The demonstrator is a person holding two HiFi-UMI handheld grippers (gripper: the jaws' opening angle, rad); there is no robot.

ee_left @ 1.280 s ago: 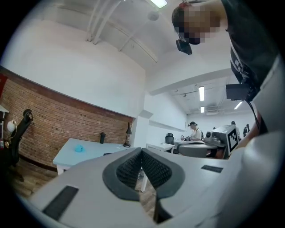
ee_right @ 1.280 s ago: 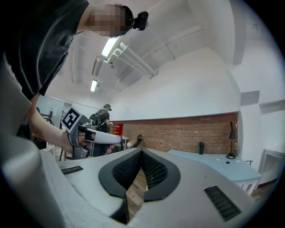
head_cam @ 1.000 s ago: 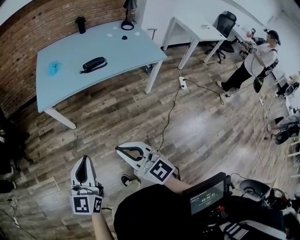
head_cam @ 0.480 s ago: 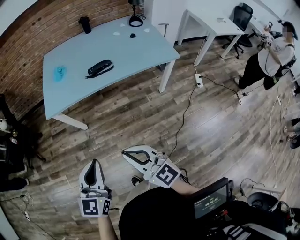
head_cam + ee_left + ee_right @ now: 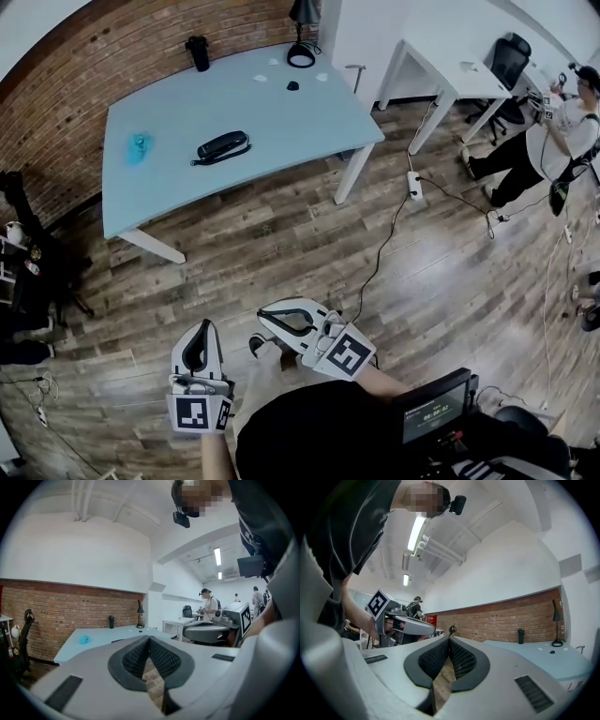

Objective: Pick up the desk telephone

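Note:
The desk telephone (image 5: 222,147), black with a cord, lies flat on the light blue table (image 5: 281,122) across the room by the brick wall. Both grippers are held low in front of me over the wood floor, far from the table. My left gripper (image 5: 202,325) is shut with nothing in it, and its own view shows the pads meeting at the tip of the left gripper (image 5: 149,638). My right gripper (image 5: 263,317) is also shut and empty, pointing left across my body. In its own view, the right gripper (image 5: 449,639) shows the table's corner (image 5: 548,660) to its right.
On the table stand a black bottle (image 5: 198,52), a desk lamp (image 5: 302,37) and a small blue object (image 5: 140,146). A white desk (image 5: 450,70) and a chair (image 5: 511,61) sit at the back right. A power strip (image 5: 413,184) with cables lies on the floor. A person (image 5: 553,131) stands at the right.
The table and telephone have slid down and to the right in the head view as I walk nearer. Both grippers stay shut and have moved with me.

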